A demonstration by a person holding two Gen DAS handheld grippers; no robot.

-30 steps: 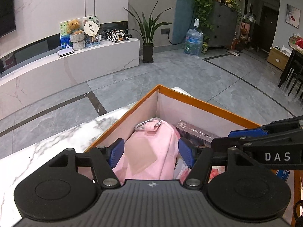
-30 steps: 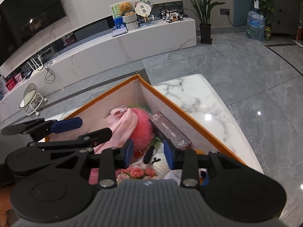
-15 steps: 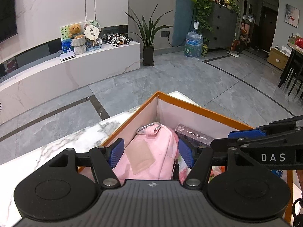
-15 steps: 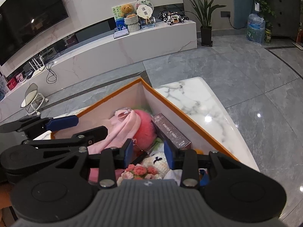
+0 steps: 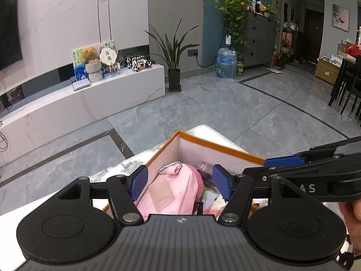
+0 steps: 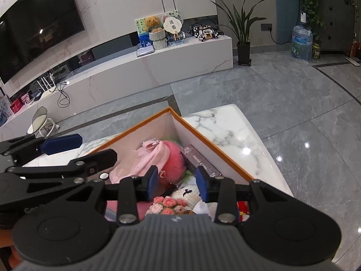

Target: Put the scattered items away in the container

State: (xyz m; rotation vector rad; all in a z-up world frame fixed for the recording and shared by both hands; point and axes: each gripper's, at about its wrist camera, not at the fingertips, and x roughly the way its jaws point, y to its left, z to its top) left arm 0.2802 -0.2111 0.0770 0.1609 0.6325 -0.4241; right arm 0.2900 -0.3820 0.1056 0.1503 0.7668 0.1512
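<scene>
An orange-rimmed box stands on a white marble table. It holds a pink pouch, a red-pink plush ball, a dark card box, a white knitted toy and pink knitted flowers. My left gripper is open and empty above the pouch. My right gripper is open and empty above the plush ball and knitted toy. Each gripper shows in the other's view, the right gripper and the left gripper.
The marble table's edges lie close around the box, with grey tiled floor beyond. A long white TV bench with a teddy bear, a potted plant and a water jug stand far behind.
Both grippers have risen and pulled back from the box, which now looks smaller and lower in both views. Both stay open and empty.
</scene>
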